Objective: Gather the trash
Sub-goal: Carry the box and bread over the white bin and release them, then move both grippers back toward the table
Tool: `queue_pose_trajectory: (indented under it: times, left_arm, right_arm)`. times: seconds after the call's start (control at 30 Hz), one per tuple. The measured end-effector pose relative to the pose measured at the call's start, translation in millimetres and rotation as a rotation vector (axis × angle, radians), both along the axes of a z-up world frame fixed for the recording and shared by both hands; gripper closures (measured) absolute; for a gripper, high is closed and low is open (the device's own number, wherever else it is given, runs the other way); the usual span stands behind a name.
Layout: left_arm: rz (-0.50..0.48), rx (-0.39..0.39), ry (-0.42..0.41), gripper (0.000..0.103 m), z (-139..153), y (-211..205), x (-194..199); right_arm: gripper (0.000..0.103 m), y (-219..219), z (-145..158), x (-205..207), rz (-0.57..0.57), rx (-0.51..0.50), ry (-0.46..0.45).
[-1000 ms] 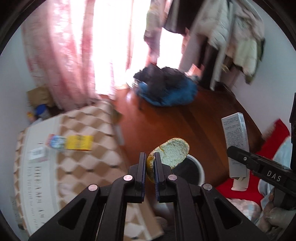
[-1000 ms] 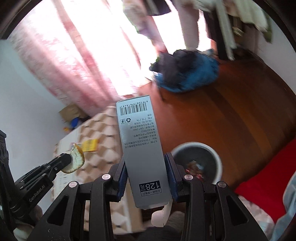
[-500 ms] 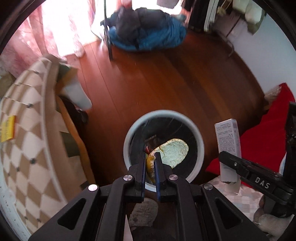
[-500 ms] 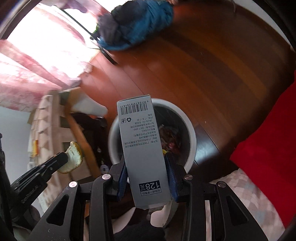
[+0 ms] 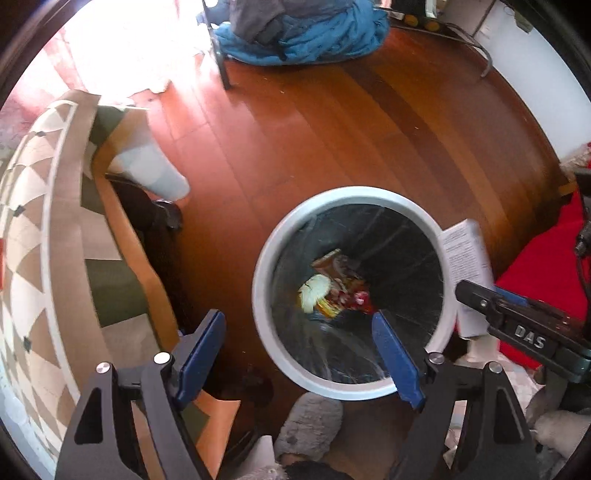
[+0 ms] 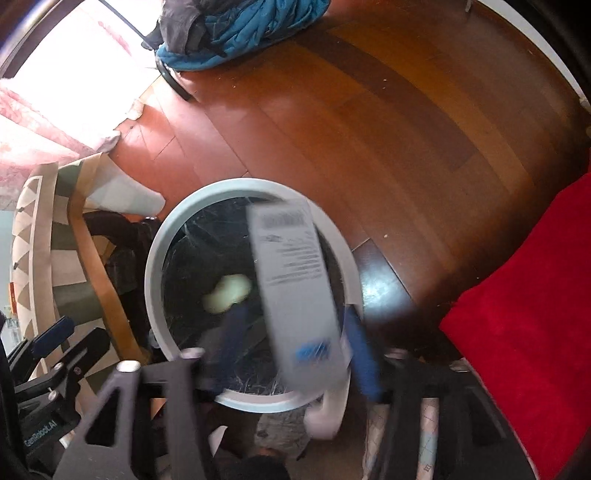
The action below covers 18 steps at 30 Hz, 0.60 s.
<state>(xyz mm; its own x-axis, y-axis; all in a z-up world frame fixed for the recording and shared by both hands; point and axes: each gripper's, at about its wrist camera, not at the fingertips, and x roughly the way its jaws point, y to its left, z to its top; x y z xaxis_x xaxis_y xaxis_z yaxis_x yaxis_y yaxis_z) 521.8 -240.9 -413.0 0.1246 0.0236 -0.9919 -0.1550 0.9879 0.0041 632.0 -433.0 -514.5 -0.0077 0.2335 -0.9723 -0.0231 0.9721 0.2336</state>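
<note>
A white-rimmed bin [image 5: 258, 273] with a black liner stands on the wooden floor right under both grippers. My left gripper [image 5: 299, 350] is open above it, nothing between its blue pads. A pale yellow-green peel [image 5: 314, 290] lies at the bottom among other trash. The same peel [image 6: 227, 293] shows blurred in the right wrist view. A grey printed box [image 6: 295, 288] hangs tilted over the bin [image 6: 155, 280], with a gap between it and one finger. My right gripper [image 6: 295, 343] is blurred and open. The box [image 5: 465, 258] shows by the bin's right rim.
A table with a checkered cloth [image 5: 33, 221] stands at the left, close to the bin. A blue and grey clothes heap [image 5: 303, 33] lies on the far floor. Red fabric [image 5: 535, 258] is on the right. A grey slipper [image 5: 310, 428] sits just below the bin.
My left gripper opened and the peel dropped into the bin. My right fingers spread apart and the box tilted over the bin. Both views came closer to the bin.
</note>
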Motion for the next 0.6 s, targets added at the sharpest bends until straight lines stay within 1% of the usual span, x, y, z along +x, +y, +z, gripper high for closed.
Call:
queue_pose_trajectory:
  times: [0.03,0.07,0.1,0.13,0.17,0.2,0.33,0.6]
  left_arm:
    - [0.005,0.003,0.000,0.021,-3.3,5.2,0.5]
    - [0.007,0.008,-0.002,0.020,-2.9,6.8,-0.5]
    - [0.006,0.028,-0.007,0.015,-1.4,7.3,-1.4]
    - [0.001,0.049,-0.012,0.013,0.7,7.1,-2.7]
    - [0.000,0.055,-0.014,0.010,2.2,7.7,-3.8]
    - [0.003,0.056,-0.014,0.005,2.7,9.5,-3.8]
    - [0.004,0.072,-0.033,0.005,13.4,12.7,-9.0]
    - [0.027,0.076,-0.078,0.005,47.0,17.7,-24.2]
  right_arm:
    - [0.028,0.5,1.8,-0.7,0.000,-0.007,-0.003]
    - [0.026,0.7,4.1,-1.3,0.000,-0.014,-0.005]
    - [0.020,1.8,7.0,-2.6,0.003,-0.031,-0.010]
    - [0.012,0.9,10.2,-4.2,0.005,-0.045,-0.014]
    - [0.008,2.6,13.6,-6.3,0.011,-0.058,-0.017]
    - [0.000,3.0,16.5,-7.7,0.015,-0.071,-0.017]
    - [0.000,2.8,33.5,-13.3,0.018,-0.121,-0.035]
    - [0.000,-2.6,82.5,-34.2,0.020,-0.119,-0.083]
